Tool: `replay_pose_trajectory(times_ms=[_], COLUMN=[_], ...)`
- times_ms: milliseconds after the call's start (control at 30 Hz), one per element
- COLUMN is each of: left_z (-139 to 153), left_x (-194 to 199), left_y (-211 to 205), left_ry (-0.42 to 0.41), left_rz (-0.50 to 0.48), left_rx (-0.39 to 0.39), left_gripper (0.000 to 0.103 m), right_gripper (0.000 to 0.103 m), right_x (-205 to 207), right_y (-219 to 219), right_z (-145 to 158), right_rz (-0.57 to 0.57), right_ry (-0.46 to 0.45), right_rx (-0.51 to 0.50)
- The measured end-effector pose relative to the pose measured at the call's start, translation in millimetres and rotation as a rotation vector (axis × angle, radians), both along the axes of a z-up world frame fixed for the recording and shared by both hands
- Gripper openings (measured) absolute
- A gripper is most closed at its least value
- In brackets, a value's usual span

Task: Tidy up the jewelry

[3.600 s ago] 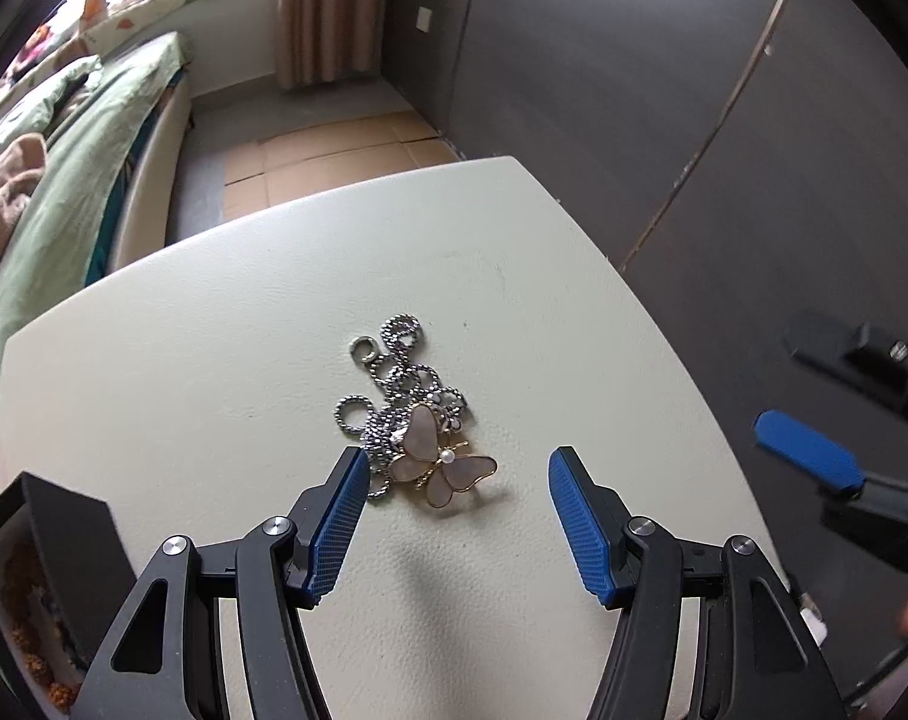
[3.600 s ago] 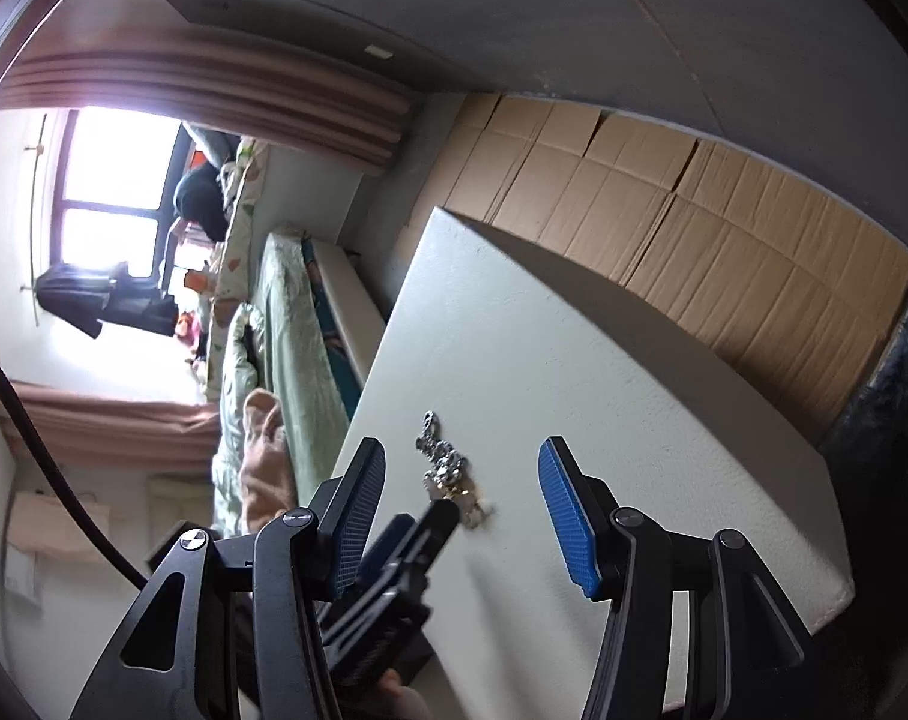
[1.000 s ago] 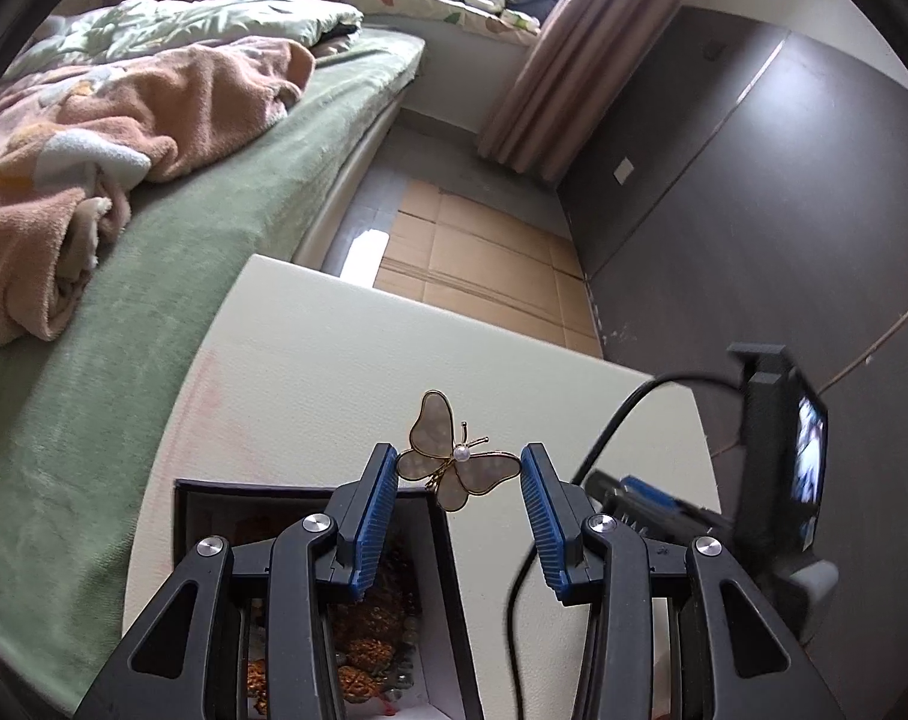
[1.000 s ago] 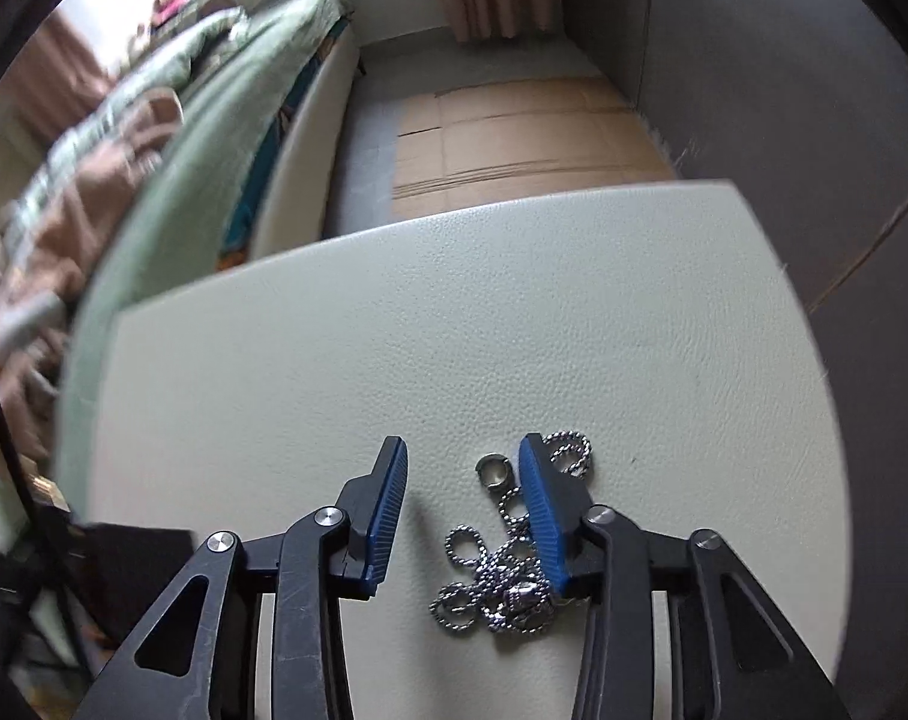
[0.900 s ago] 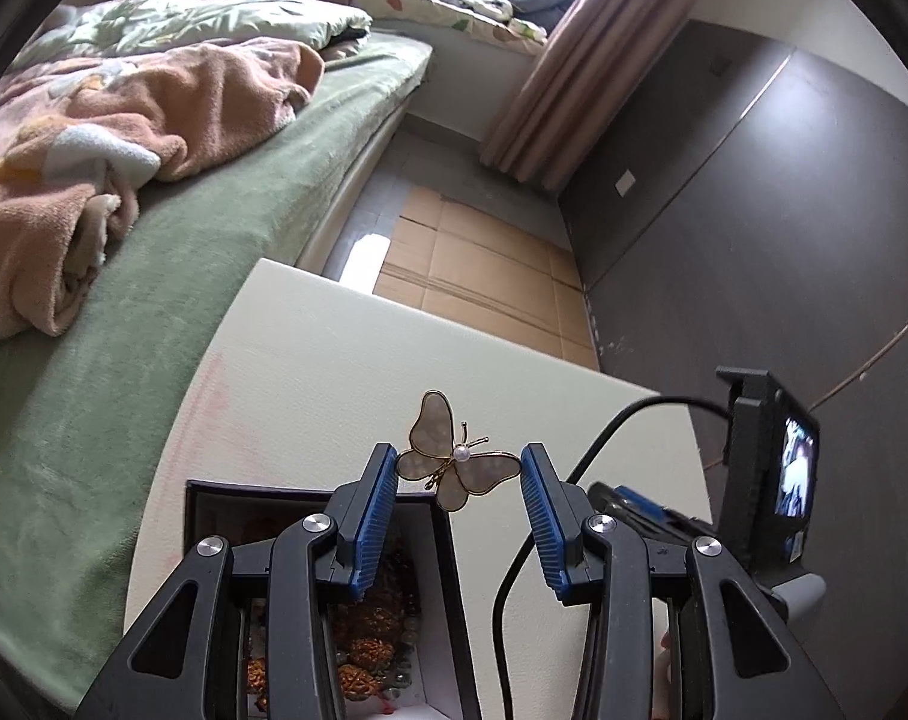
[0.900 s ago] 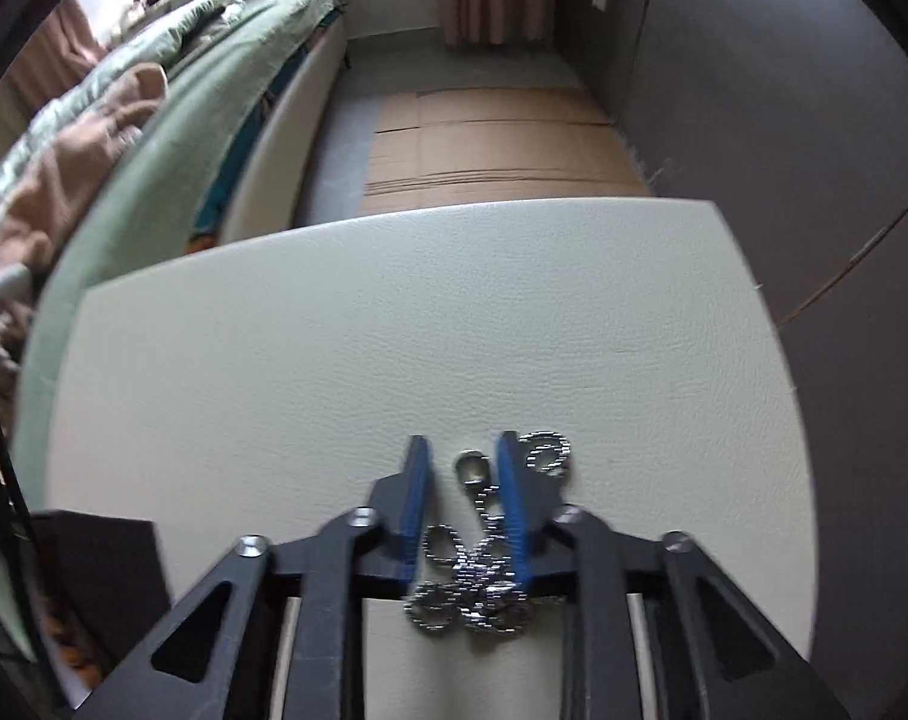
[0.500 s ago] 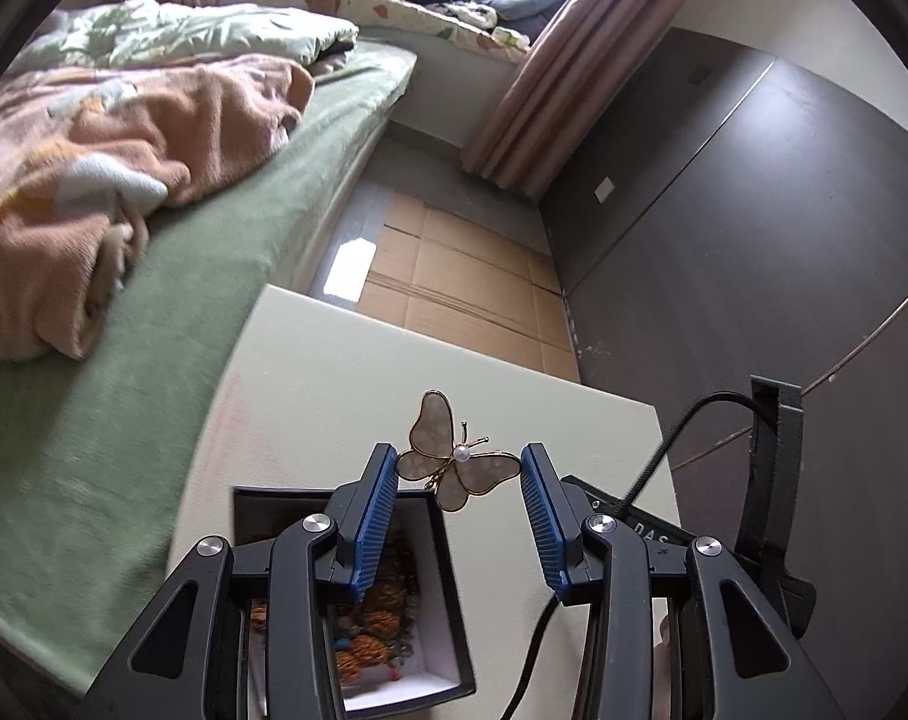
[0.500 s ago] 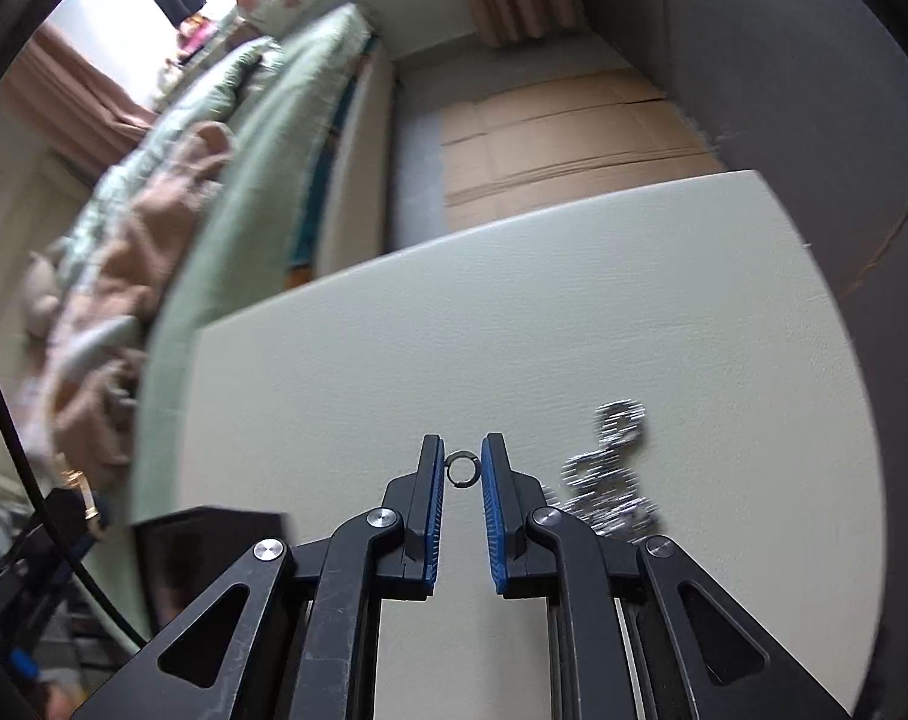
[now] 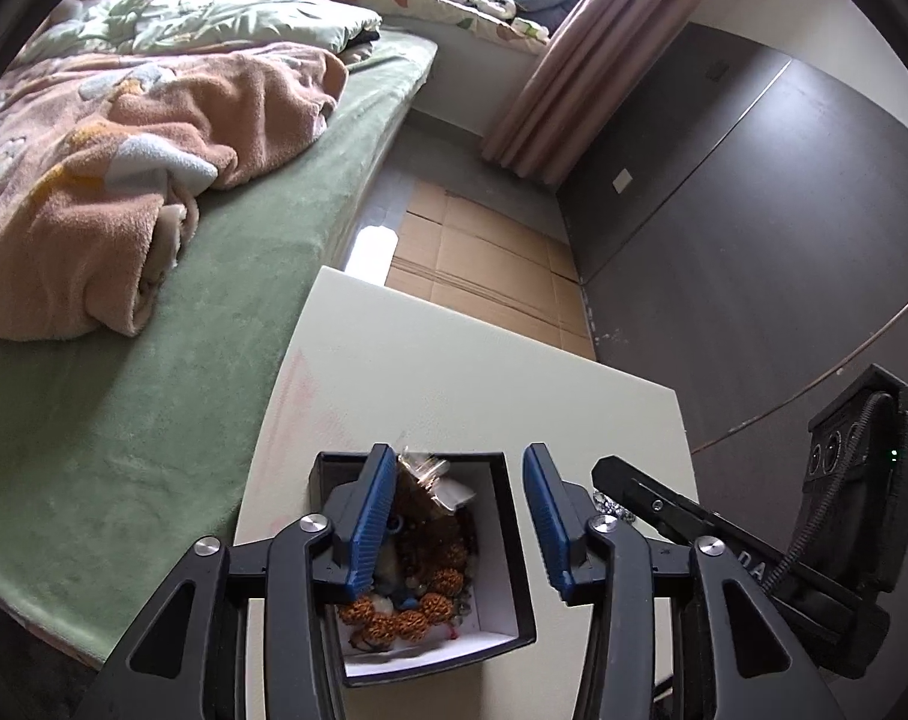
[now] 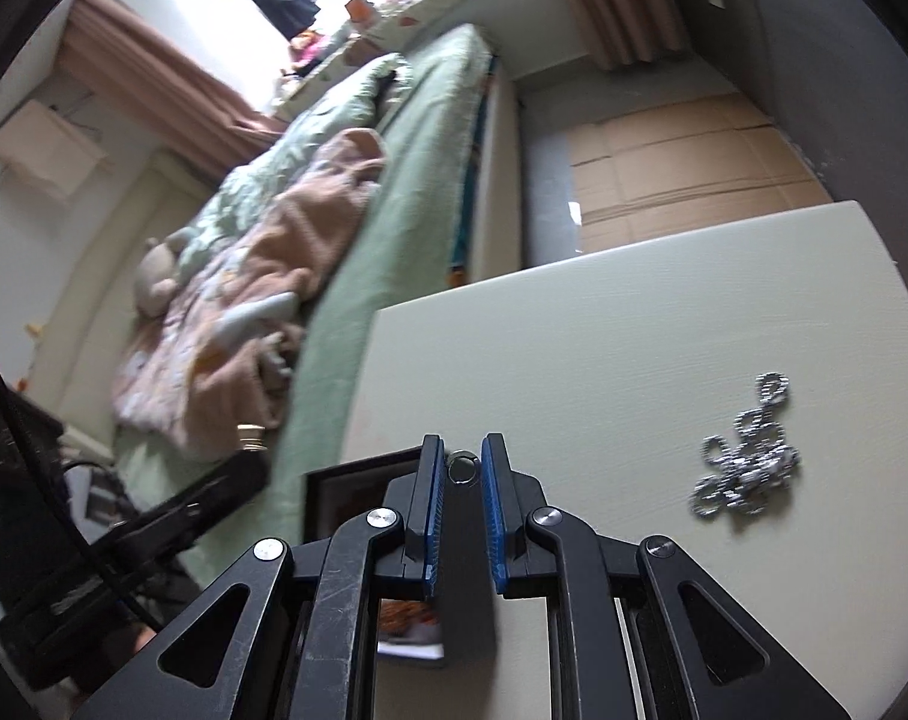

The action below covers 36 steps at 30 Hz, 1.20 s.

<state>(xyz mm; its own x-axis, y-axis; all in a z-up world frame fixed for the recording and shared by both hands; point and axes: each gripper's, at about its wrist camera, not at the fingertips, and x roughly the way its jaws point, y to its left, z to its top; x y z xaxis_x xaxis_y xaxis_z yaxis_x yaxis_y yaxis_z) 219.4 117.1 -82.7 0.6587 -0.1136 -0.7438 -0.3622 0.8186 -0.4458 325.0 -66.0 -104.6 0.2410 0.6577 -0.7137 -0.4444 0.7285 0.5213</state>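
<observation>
Jewelry box (image 9: 517,552), black, open, on worktop (image 9: 454,372): holds brown beads, plus a blurred item, perhaps the butterfly brooch (image 9: 420,468). Left tongs (image 9: 454,510) spread wide above it, empty. Right tongs (image 10: 463,474) pinch small ring (image 10: 462,468). Silver chain (image 10: 745,465) lies apart on worktop.

One black box (image 9: 517,546), one ring (image 10: 463,469), one silver chain (image 10: 745,468), two claws.

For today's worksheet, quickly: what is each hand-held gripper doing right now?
Left hand-held gripper: open, holding nothing, above the jewelry box.
Right hand-held gripper: shut on a small ring.
</observation>
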Motion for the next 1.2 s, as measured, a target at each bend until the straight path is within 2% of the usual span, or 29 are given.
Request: replay_pose_trajectory(times_ms=[33, 100, 200, 500, 667, 833, 867, 900, 967, 1033, 1200], left_z=[-1, -1, 2, -8, -17, -18, -17, -15, -12, -9, -8], left_x=[-1, -6, -14, -35, -53, -62, -63, -64, -65, -63, -54], left_y=[2, 8, 13, 25, 37, 44, 43, 42, 40, 36, 26], left_ry=[0.007, -0.003, -0.013, 0.061, 0.090, 0.098, 0.096, 0.095, 0.087, 0.080, 0.080], left_rz=[0.005, 0.020, 0.044, 0.066, 0.095, 0.113, 0.114, 0.118, 0.118, 0.103, 0.079], left_rx=[-0.008, -0.035, -0.028, 0.030, 0.032, 0.025, 0.032, 0.039, 0.045, 0.049, 0.053], left_gripper=[0.062, 0.069, 0.069, 0.069, 0.069, 0.069, 0.069, 0.069, 0.069, 0.069, 0.069], right_gripper=[0.014, 0.014, 0.014, 0.014, 0.014, 0.015, 0.020, 0.034, 0.050, 0.050, 0.063], right_x=[-2, -6, -9, -24, -28, -30, -28, -27, -24, -22, -14], right_y=[2, 6, 14, 42, 57, 71, 71, 71, 67, 59, 29], right_z=[1, 3, 2, -5, -11, -25, -29, -31, -31, -26, -18], right_rz=[0.012, 0.039, 0.072, 0.165, 0.204, 0.223, 0.208, 0.193, 0.168, 0.157, 0.096], right_ry=[-0.002, 0.001, 0.009, 0.022, 0.045, 0.076, 0.088, 0.100, 0.098, 0.088, 0.079], right_rx=[0.007, 0.025, 0.041, 0.019, 0.020, -0.032, -0.051, -0.060, -0.061, -0.050, -0.029])
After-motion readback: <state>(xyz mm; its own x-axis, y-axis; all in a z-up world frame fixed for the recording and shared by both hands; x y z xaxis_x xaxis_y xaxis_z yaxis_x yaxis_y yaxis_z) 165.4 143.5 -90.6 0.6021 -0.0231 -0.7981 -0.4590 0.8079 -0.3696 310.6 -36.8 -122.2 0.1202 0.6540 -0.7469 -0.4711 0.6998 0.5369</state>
